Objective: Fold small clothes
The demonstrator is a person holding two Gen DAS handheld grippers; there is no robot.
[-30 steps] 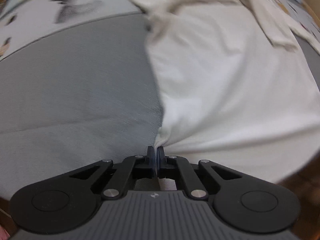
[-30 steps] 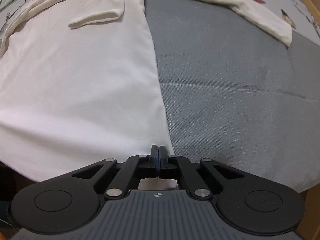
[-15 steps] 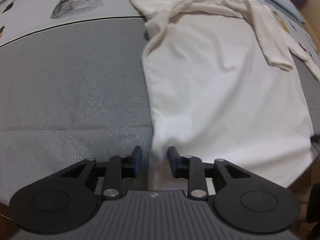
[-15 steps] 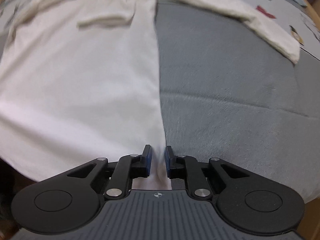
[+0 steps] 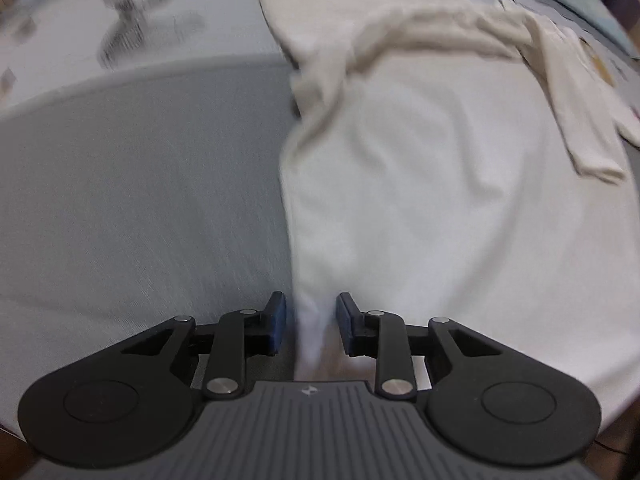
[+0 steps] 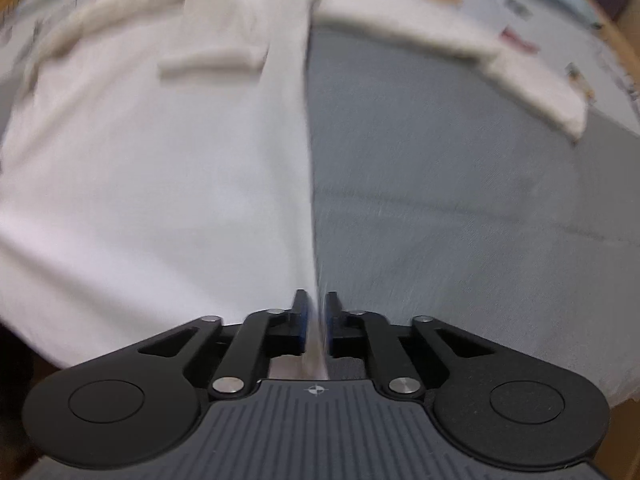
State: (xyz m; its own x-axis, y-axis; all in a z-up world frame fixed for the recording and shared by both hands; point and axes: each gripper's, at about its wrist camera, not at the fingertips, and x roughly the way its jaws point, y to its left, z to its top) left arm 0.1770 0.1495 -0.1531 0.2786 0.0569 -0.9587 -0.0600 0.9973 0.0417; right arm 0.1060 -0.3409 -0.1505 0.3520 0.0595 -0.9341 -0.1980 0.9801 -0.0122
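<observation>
A white long-sleeved shirt [image 5: 440, 184] lies spread on a grey bed cover [image 5: 140, 200]. My left gripper [image 5: 311, 312] is open, its jaws wide apart on either side of the shirt's lower left hem corner. In the right wrist view the same shirt [image 6: 160, 160] fills the left half. My right gripper [image 6: 316, 306] is open by a narrow gap, with the shirt's right hem edge running between the jaws. One sleeve [image 6: 460, 52] stretches out to the right; the other sleeve [image 5: 576, 120] lies folded across the shirt. Both views are motion-blurred.
The grey cover [image 6: 460, 220] meets a pale printed sheet with a deer drawing [image 5: 132, 28] at the far side. The bed's near edge runs just under both grippers, with dark floor below at the corners.
Both grippers were shut on the shirt's hem corners a second ago and have opened. The left jaws have spread wider still. Both cameras are moving.
</observation>
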